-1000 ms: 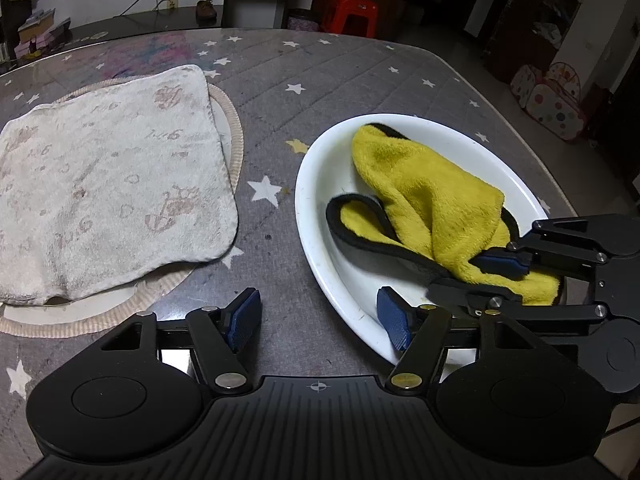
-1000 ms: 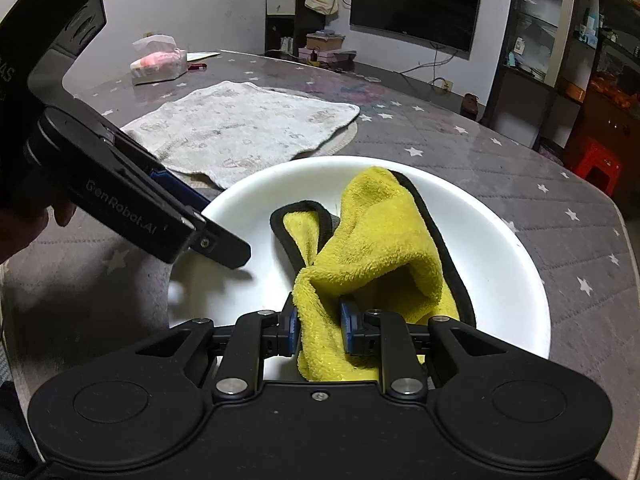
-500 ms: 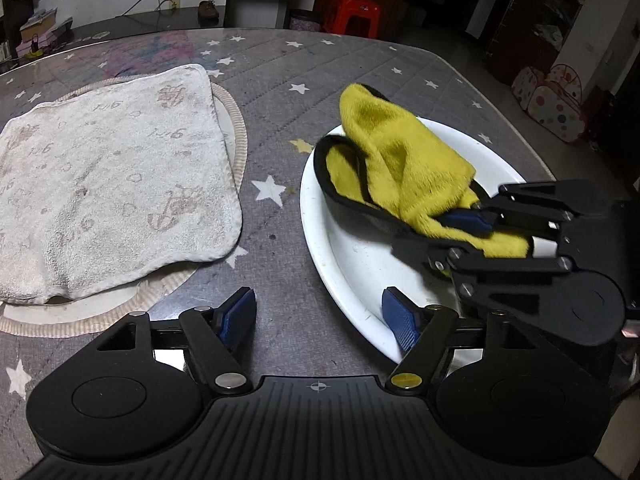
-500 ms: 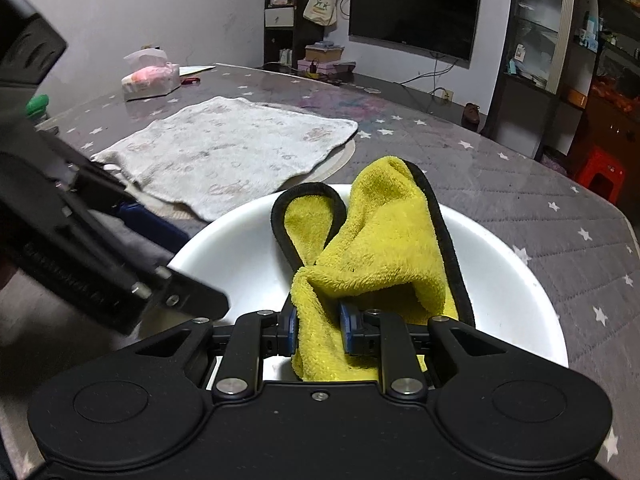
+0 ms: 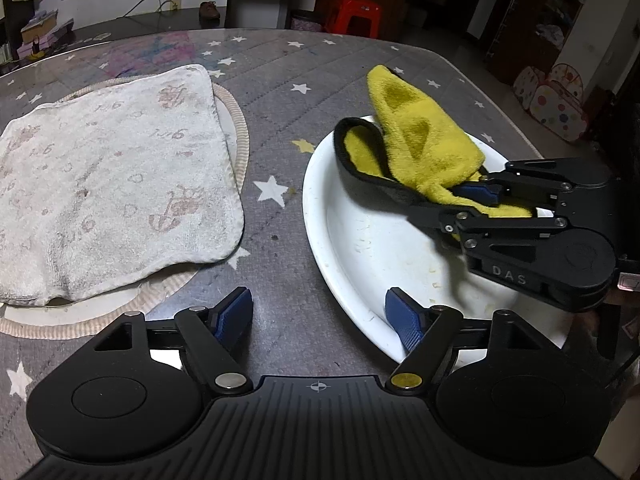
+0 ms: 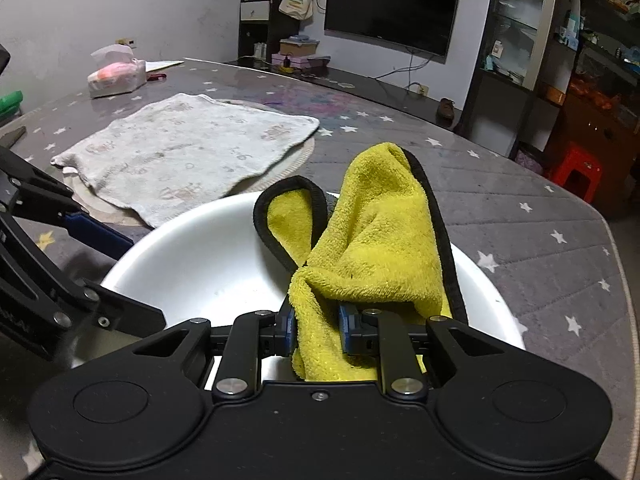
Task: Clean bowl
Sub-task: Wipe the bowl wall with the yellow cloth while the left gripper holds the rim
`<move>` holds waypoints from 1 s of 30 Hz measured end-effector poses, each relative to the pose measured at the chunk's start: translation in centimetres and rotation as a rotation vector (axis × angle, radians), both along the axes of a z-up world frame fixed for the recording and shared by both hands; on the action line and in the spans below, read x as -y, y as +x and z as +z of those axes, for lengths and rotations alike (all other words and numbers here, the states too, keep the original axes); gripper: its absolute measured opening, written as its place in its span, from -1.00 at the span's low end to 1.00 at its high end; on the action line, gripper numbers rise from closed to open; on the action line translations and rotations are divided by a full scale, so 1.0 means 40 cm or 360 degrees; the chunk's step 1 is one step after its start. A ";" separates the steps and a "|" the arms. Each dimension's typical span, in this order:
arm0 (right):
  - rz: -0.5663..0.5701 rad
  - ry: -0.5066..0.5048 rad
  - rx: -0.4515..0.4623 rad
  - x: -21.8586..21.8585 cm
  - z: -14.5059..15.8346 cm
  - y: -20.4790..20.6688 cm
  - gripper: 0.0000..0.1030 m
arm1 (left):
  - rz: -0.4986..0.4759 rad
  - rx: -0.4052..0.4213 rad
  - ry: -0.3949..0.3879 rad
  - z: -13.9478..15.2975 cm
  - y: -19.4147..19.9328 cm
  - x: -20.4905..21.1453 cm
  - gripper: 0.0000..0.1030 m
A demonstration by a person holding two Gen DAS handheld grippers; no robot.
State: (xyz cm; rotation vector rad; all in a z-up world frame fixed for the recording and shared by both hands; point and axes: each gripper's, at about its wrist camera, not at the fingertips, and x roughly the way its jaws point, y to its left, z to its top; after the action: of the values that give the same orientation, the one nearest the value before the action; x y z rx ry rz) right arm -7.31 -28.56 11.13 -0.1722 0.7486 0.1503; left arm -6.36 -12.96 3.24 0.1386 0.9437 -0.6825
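A wide white bowl (image 5: 360, 248) (image 6: 200, 256) sits on the grey star-patterned table, with small crumbs and smears inside. My right gripper (image 6: 318, 330) (image 5: 464, 200) is shut on a yellow cloth (image 6: 376, 248) (image 5: 420, 152) with black edging, holding it lifted above the bowl's far side. My left gripper (image 5: 320, 316) stands open at the bowl's near-left rim. Its right fingertip (image 5: 404, 324) lies over the rim and the left one (image 5: 234, 312) over the table. Nothing is between them.
A pale printed towel (image 5: 104, 176) (image 6: 188, 156) lies on a round mat (image 5: 236, 120) left of the bowl. A tissue pack (image 6: 116, 74) rests at the table's far corner. The table edge (image 6: 616, 248) curves past the bowl; a red stool (image 5: 352, 14) stands beyond.
My right gripper has lifted the yellow cloth out of the bowl's bottom and carried it toward the far rim. The left gripper has stayed open at the near rim.
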 end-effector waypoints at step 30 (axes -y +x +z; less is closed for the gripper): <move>-0.0013 -0.0003 -0.0125 0.024 0.018 -0.110 -0.34 | 0.0024 0.0021 0.0025 0.001 -0.008 0.004 0.49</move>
State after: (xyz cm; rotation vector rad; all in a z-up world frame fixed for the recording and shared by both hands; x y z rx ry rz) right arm -11.69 -29.51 11.84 -0.1661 0.8276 0.1494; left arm -6.67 -13.14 3.29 0.1493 0.9369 -0.6599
